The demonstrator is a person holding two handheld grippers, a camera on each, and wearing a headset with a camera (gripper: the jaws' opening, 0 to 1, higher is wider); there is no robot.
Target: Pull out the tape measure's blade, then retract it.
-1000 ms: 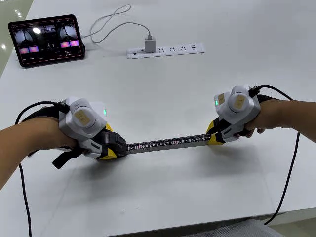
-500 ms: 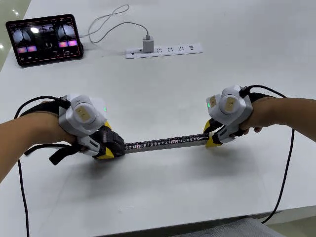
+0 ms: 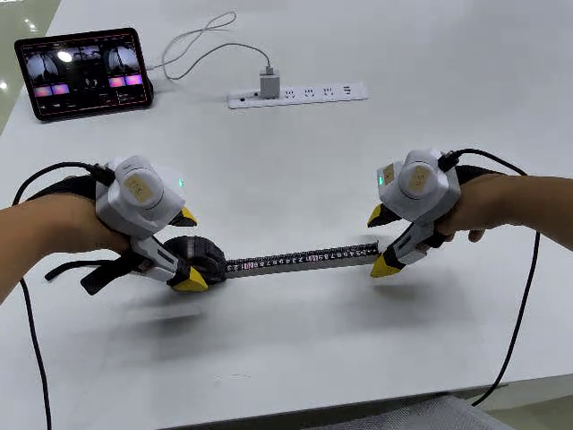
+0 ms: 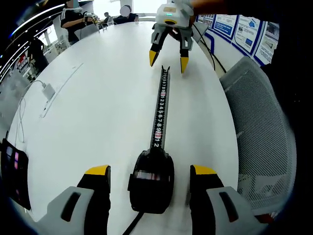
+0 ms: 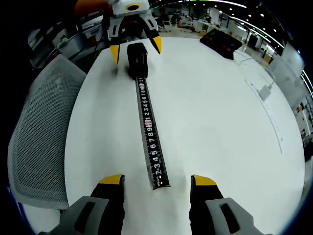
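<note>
A black tape measure case (image 3: 202, 253) lies on the white table (image 3: 295, 170) with its blade (image 3: 300, 261) drawn out to the right and lying flat. My left gripper (image 3: 187, 250) is open, its yellow-tipped jaws on either side of the case (image 4: 151, 181) and apart from it. My right gripper (image 3: 380, 240) is open too, its jaws straddling the blade's free end (image 5: 159, 183) without touching it. In the left gripper view the blade (image 4: 160, 105) runs away toward the right gripper (image 4: 168, 56). In the right gripper view the blade (image 5: 149, 132) leads to the case (image 5: 137, 58) and the left gripper (image 5: 135, 49).
A lit tablet (image 3: 82, 72) stands at the far left of the table. A white power strip (image 3: 298, 92) with a charger and cable lies at the back middle. A grey mesh chair (image 4: 259, 122) sits past the near table edge.
Both grippers have opened: the left let go of the case, the right let go of the blade's end. The tape now rests on the table, still drawn out.
</note>
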